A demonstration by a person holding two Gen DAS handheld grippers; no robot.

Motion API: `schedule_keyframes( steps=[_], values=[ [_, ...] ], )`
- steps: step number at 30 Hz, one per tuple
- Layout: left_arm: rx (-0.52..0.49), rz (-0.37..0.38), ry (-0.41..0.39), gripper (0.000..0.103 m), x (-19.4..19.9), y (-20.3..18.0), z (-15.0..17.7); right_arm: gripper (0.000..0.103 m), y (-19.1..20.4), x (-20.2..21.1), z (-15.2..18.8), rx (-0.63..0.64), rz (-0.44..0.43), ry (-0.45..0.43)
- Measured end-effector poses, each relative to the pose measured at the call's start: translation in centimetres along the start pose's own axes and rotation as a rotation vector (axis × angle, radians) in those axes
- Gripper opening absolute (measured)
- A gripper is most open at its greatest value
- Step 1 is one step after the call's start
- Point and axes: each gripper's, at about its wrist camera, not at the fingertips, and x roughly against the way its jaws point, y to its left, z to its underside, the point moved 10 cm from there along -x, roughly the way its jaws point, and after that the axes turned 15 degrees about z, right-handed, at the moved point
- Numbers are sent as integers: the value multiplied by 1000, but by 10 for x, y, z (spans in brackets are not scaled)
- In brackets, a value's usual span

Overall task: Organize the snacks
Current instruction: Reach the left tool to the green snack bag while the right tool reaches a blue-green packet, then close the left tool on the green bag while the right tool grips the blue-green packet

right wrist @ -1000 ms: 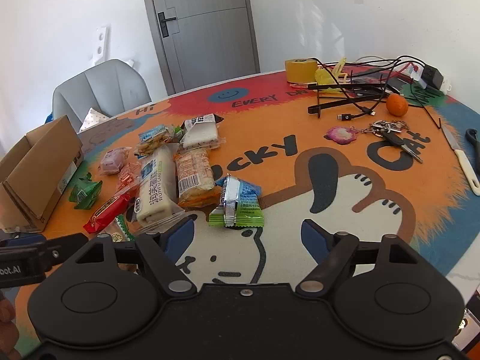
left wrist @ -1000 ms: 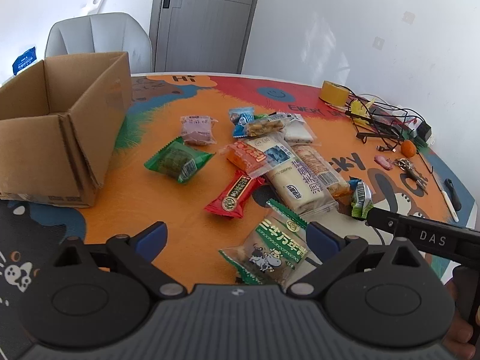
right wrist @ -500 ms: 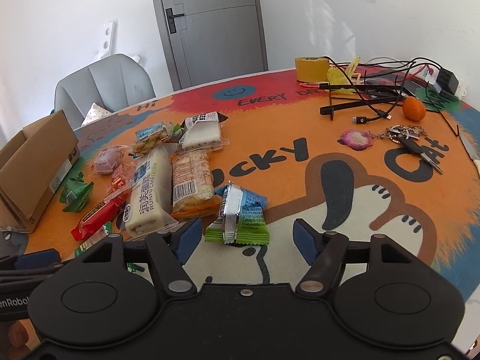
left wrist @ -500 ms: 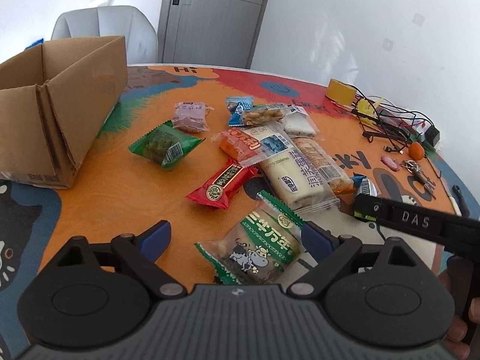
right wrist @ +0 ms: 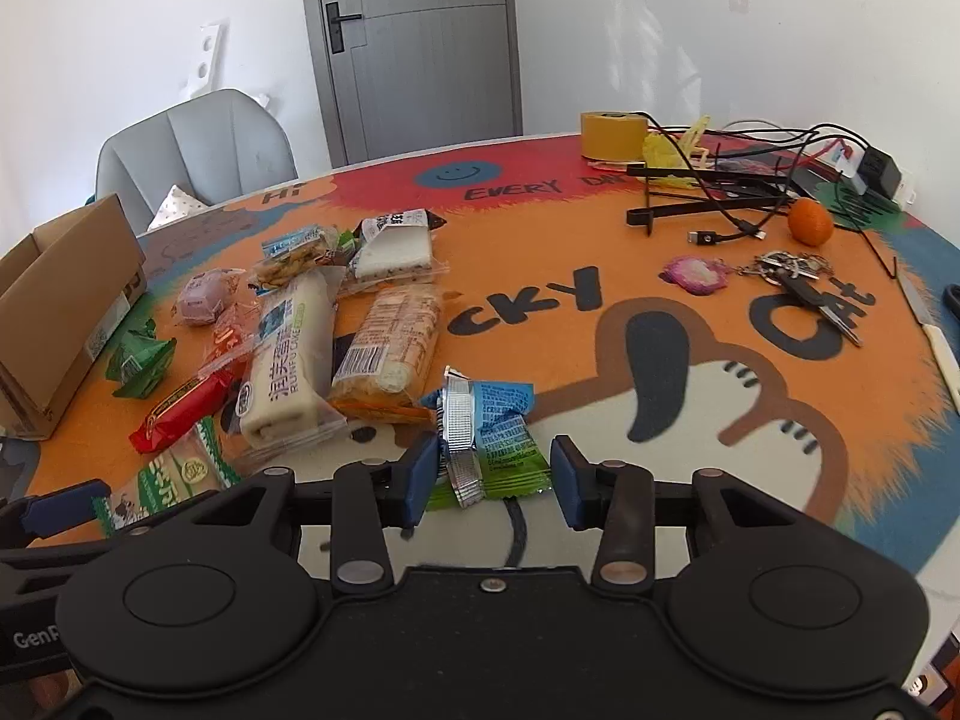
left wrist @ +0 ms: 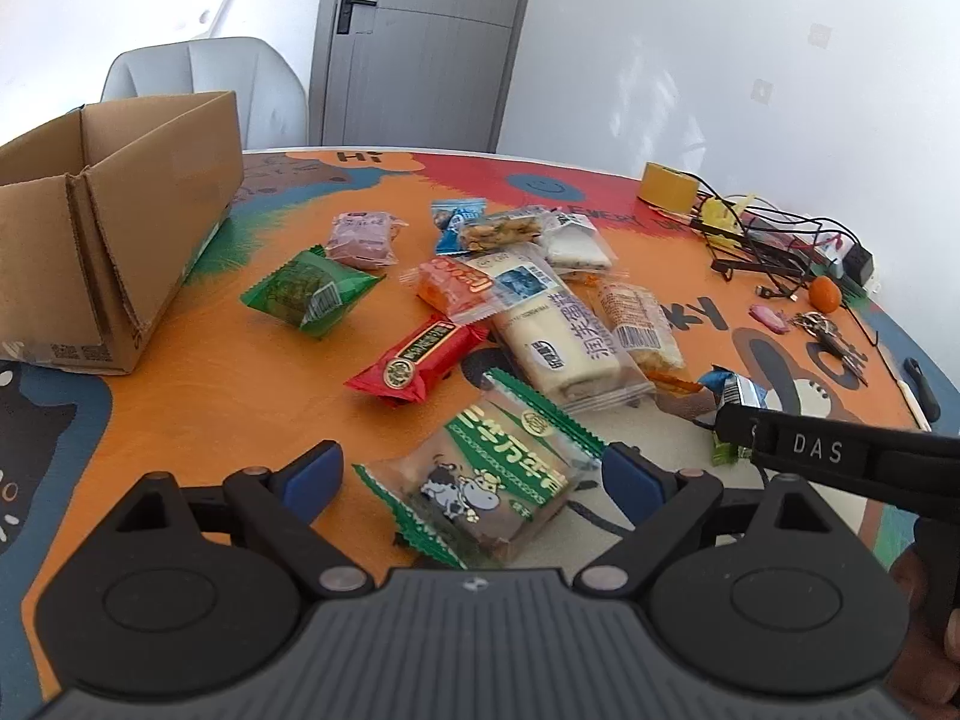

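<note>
The right gripper has just been closing around a blue-green packet on the mat. The left pad is at the packet's edge, the right pad just beside it; whether they press yet I cannot tell. The packet's long axis runs 12 to 6, green end toward the camera, with a silver seam down its left side; its print is too small to read.

The left gripper is spread wide and grips nothing. Between its pads lies a green cow-print packet, long axis from 7 to 1, touching neither pad. At 3 of it the right tool's arm crosses, lettered "DAS".

Outward at 11 of the cow packet lies a red bar, tilted 8 to 2. At 1 lies a long white cake, marked "RUNFU CAKE" in the right view, running 11 to 5, and beside it an orange-trimmed bar with a barcode. Farther toward 11 sits a green pouch, and at 10 an open cardboard box.

The mat reads "HI", "EVERY" and "CKY". At 2 in the right view are a tape roll, cables, a small orange and keys.
</note>
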Motion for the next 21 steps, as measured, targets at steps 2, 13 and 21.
schedule_keyframes(
  steps=[2,13,21],
  values=[
    [-10,0,-3,93,0,-2,1,41,-3,5,3,-5,9,3],
    [-107,-62,0,62,2,-8,8,41,-5,22,11,-1,34,-3],
    [-86,-44,-6,47,9,-3,4,41,1,25,8,5,30,-17]
  ],
)
